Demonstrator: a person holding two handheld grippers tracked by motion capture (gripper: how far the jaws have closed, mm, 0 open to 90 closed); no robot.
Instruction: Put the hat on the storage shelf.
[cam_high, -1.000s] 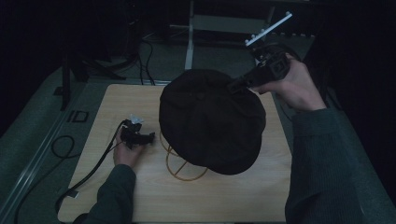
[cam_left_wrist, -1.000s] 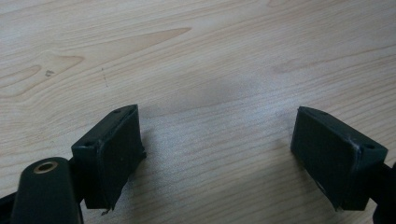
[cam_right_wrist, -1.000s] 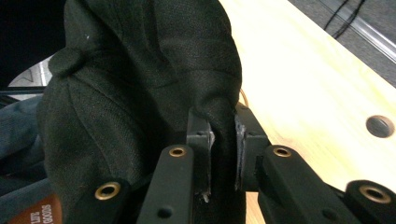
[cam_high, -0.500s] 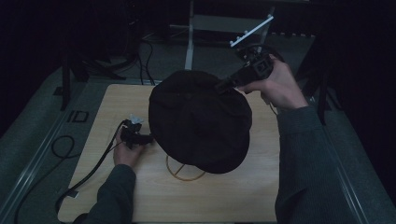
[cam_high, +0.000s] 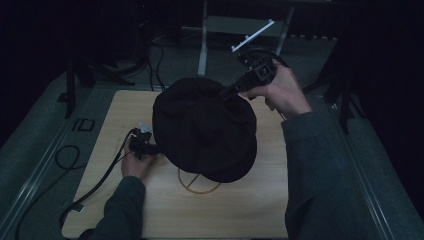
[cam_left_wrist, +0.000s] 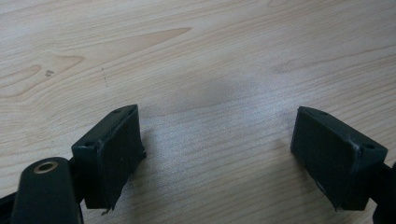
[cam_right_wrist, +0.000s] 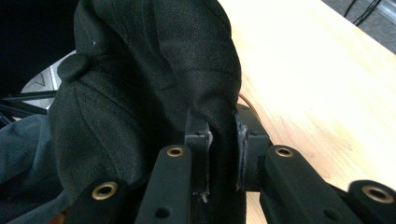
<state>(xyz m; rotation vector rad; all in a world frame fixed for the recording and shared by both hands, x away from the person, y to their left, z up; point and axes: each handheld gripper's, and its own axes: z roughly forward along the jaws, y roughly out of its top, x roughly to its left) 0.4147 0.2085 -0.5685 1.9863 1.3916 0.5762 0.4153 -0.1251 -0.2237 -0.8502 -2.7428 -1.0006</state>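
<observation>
A black fabric cap (cam_high: 205, 127) hangs over the middle of the wooden table (cam_high: 250, 210). My right gripper (cam_high: 227, 92) is shut on its far edge and holds it up. In the right gripper view the cloth of the cap (cam_right_wrist: 140, 84) is pinched between the two pads, at my right gripper (cam_right_wrist: 223, 140). My left gripper (cam_high: 150, 148) lies low on the table beside the cap's left side. Its jaws stand wide apart over bare wood in the left gripper view, my left gripper (cam_left_wrist: 217, 147) holding nothing.
A thin tan ring (cam_high: 199, 184) lies on the table under the cap's near edge. A black cable (cam_high: 95, 182) trails from the left gripper off the table's left side. Grey floor, stands and cables surround the table at the back.
The right hand has carried the cap to the left and slightly toward the far side. The left gripper has stayed in place on the table.
</observation>
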